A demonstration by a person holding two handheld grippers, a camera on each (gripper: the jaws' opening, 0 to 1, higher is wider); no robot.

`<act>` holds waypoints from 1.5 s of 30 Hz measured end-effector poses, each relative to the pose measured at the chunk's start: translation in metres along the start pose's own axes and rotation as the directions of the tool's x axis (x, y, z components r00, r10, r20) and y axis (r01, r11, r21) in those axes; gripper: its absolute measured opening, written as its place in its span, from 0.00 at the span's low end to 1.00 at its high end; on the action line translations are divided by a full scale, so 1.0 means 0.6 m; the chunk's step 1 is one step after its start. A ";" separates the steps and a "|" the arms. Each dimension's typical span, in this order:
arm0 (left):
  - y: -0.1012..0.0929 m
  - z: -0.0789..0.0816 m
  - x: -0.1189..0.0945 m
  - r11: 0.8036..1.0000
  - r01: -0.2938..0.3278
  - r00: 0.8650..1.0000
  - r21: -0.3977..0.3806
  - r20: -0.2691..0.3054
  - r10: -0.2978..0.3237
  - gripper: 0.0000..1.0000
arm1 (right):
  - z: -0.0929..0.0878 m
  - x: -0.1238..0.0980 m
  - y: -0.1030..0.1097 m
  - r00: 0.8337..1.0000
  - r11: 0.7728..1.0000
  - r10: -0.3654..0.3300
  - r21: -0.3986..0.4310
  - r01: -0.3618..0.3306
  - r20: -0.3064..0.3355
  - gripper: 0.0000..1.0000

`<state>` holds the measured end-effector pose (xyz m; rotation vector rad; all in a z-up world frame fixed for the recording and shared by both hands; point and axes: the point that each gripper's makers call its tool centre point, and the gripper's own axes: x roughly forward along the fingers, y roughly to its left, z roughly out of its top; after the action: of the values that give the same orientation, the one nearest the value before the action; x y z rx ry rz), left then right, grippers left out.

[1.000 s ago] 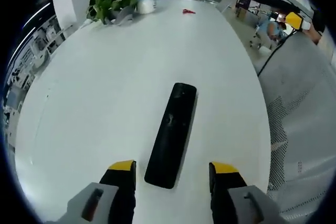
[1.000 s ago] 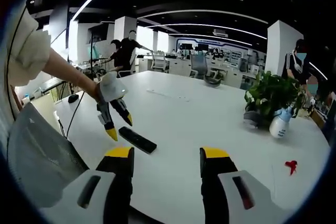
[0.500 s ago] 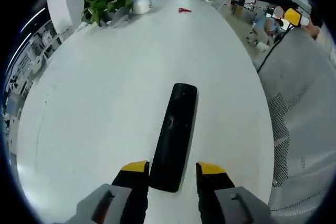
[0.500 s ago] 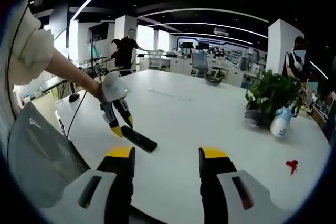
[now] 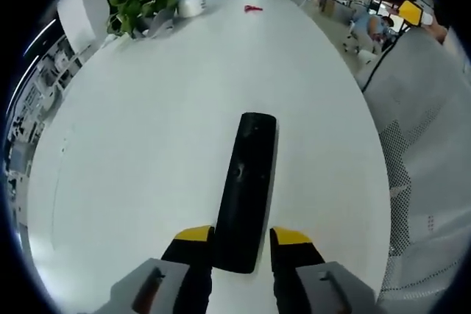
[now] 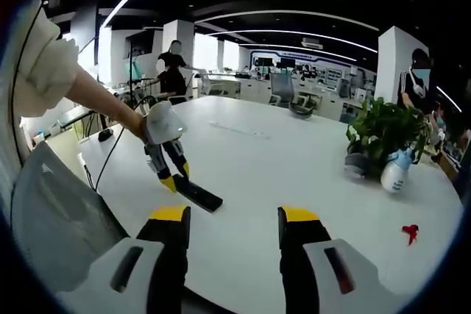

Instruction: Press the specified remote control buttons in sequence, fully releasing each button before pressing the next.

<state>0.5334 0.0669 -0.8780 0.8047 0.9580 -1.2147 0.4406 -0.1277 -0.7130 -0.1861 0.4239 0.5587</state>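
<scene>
A black remote (image 5: 246, 189) lies flat on the white desk (image 5: 147, 145), near the edge by a mesh chair (image 5: 423, 182). The left hand-held gripper (image 5: 243, 239) has its yellow-tipped jaws on either side of the remote's near end, just beside it or touching; I cannot tell whether they are clamped on it. In the right gripper view the same pairing shows at the desk's edge, remote (image 6: 197, 193) under that gripper (image 6: 174, 179). The right hand-held gripper (image 6: 232, 218) hangs released, jaws apart over bare desk. A potted plant (image 6: 383, 134), a spray bottle (image 6: 395, 170) and a small red thing (image 6: 409, 232) sit well apart from the remote.
</scene>
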 end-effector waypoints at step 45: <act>-0.022 0.000 0.001 0.999 0.024 1.000 0.046 -0.014 -0.024 0.24 | -0.009 0.005 0.004 0.999 1.000 0.014 -0.013 -0.014 -0.034 0.45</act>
<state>0.5208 0.0640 -0.8787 0.8412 0.9556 -1.2576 0.4399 -0.1254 -0.7193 -0.2058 0.4550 0.5731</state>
